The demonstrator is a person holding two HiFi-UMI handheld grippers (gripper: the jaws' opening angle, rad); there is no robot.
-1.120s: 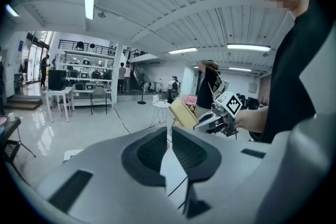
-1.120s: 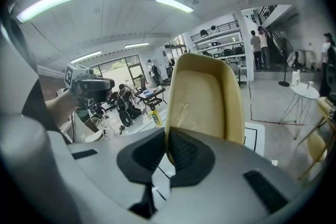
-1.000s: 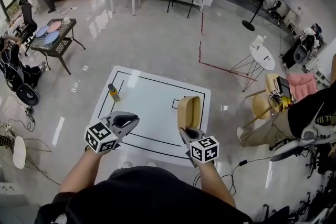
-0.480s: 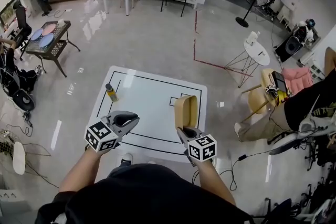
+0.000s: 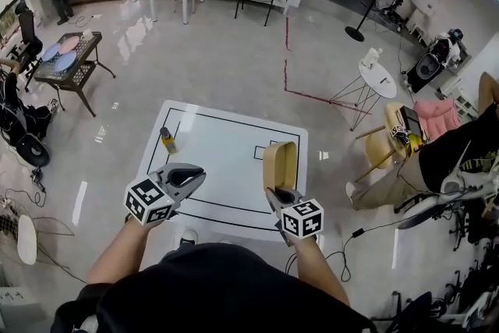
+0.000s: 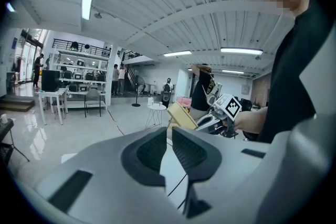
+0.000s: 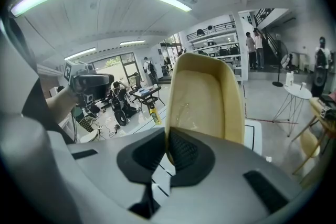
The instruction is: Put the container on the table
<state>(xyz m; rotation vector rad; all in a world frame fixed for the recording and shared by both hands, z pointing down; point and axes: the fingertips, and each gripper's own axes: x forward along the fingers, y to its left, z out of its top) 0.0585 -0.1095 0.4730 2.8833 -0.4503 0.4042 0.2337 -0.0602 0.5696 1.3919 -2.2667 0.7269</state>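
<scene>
The right gripper's [image 7: 165, 152] jaws were clenched on the near wall of the tan container [image 7: 207, 97], one pad inside it and one outside. The container stood on end beyond the jaws, with its hollow side turned back toward the person. It was held in the air over the right part of the white worktop [image 5: 226, 156], not resting on it.

The left gripper's [image 6: 169, 149] jaws were closed together with nothing between them. It hung over the near left part of the worktop, well apart from the right gripper, with the container to its right.

On the worktop, black lines marked out a large rectangle. A small yellow bottle [image 5: 168, 139] stood upright by the far left edge, well away from both grippers and the container.
</scene>
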